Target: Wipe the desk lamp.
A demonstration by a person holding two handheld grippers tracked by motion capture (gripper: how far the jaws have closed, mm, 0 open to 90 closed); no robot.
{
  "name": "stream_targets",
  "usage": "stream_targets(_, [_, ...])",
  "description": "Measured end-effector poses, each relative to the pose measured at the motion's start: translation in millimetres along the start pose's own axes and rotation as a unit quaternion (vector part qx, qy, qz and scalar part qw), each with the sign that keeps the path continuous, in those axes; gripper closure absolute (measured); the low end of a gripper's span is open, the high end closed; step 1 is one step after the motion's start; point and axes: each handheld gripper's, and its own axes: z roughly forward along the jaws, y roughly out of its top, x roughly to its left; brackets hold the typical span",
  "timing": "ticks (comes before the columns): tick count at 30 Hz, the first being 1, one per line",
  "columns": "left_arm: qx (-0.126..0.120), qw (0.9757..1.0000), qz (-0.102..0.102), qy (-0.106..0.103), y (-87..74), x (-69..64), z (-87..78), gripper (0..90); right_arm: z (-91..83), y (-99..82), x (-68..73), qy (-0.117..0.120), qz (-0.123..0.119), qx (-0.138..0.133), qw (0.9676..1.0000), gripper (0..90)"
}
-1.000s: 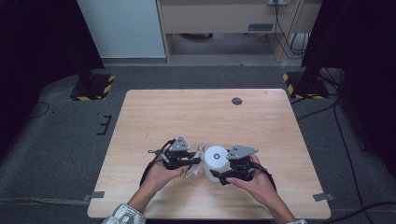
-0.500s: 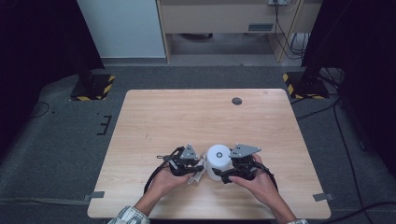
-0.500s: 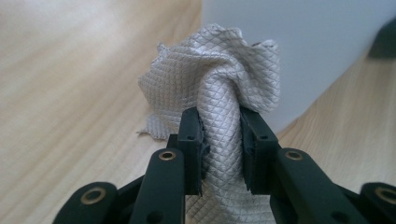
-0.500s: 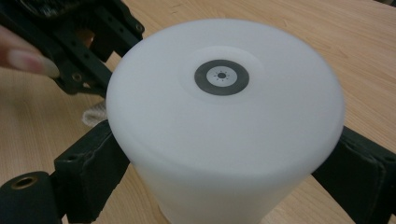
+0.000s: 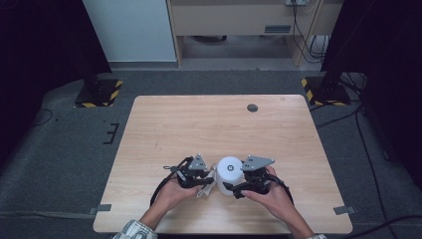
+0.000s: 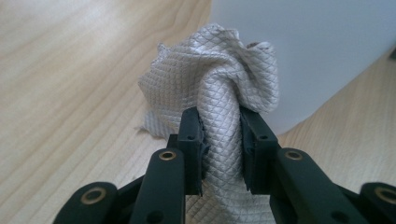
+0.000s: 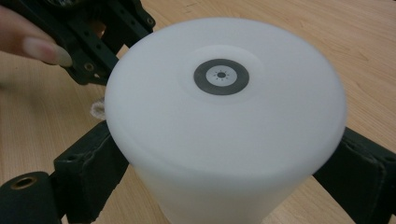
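Bare table (image 5: 209, 124) stretches beyond white cylinder (image 5: 229, 175) near front edge.

Even overhead light brightens the worktop (image 5: 209, 124); its surroundings fall dark. Close views are soft, the white cylinder (image 7: 224, 126) slightly blurred and shadowless.

Table: light wood top (image 5: 199, 124), rounded corners, small dark round grommet (image 5: 252, 107) near the far edge.
Floor: grey carpet (image 5: 64, 144), strips of grey tape at the near table corners (image 5: 104, 207).
Stands: two dark bases with yellow-black hazard stripes, one far left (image 5: 99, 93), one far right (image 5: 323, 89).
Back wall: pale blue-white panel (image 5: 129, 30) at left, beige wooden cabinet (image 5: 234, 20) beside it, open shelf below.
Cables: black leads (image 5: 303, 30) hanging by the cabinet, more trailing over the carpet at right (image 5: 358, 129).
Sides: dark, unlit at both edges.
Light: even, soft, from above.
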Motion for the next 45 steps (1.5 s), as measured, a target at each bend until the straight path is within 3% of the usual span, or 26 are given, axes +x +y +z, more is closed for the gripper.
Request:
stream_targets(2, [-0.006, 1.0, -0.002, 0.004, 1.1, -1.1, -2.2, 71.9, 0.1, 0.1, 0.0, 0.0, 0.0, 0.001, 1.0, 8.9])
stream_targets(7, [-0.052, 0.9985, -0.011, 0.012, 10.2, 0.8, -21.5, 71.9, 0.9, 1.1, 1.2, 0.002, 0.0, 0.003, 1.0, 8.9])
stream_targets(12, [-0.074, 0.9967, -0.032, 0.002, 7.7, 7.0, -25.4, 71.9, 3.4, 3.2, 5.1, 0.005, -0.002, 0.007, 1.0, 8.8])
stream_targets(21, [-0.007, 0.9999, -0.009, 0.009, -2.6, 6.1, -3.3, 72.0, 3.8, 4.7, 8.6, 0.013, -0.004, 0.014, 0.9998, 8.8])
stream_targets(24, [-0.004, 0.9999, -0.009, 0.01, -4.0, 5.9, -3.1, 72.0, 4.6, 4.6, 9.5, 0.011, -0.004, 0.014, 0.9998, 8.8])
stream_targets(28, [-0.043, 0.9988, -0.019, 0.012, 2.9, 7.3, -18.2, 72.0, 4.8, 4.0, 9.9, 0.01, -0.005, 0.012, 0.9999, 8.8])
stream_targets(30, [-0.073, 0.997, -0.021, 0.013, 9.8, 9.0, -31.2, 72.0, 4.9, 4.0, 10.4, 0.01, -0.006, 0.012, 0.9999, 8.8])
stream_targets(32, [-0.083, 0.9962, -0.022, 0.011, 13.5, 10.5, -37.1, 72.0, 5.2, 4.0, 10.8, 0.011, -0.007, 0.012, 0.9998, 8.8])
stream_targets(35, [-0.071, 0.9973, -0.02, 0.005, 12.4, 9.8, -31.0, 72.0, 5.7, 4.1, 11.0, 0.013, -0.007, 0.011, 0.9998, 8.8])
stream_targets(38, [-0.039, 0.9991, -0.016, 0.007, 6.3, 8.1, -17.9, 72.1, 5.9, 4.3, 10.9, 0.013, -0.007, 0.012, 0.9998, 8.8])
stream_targets(45, [-0.002, 1.0, -0.004, 0.009, -0.6, 8.0, -2.4, 72.1, 6.2, 4.1, 10.2, 0.012, -0.01, 0.013, 0.9998, 8.7])
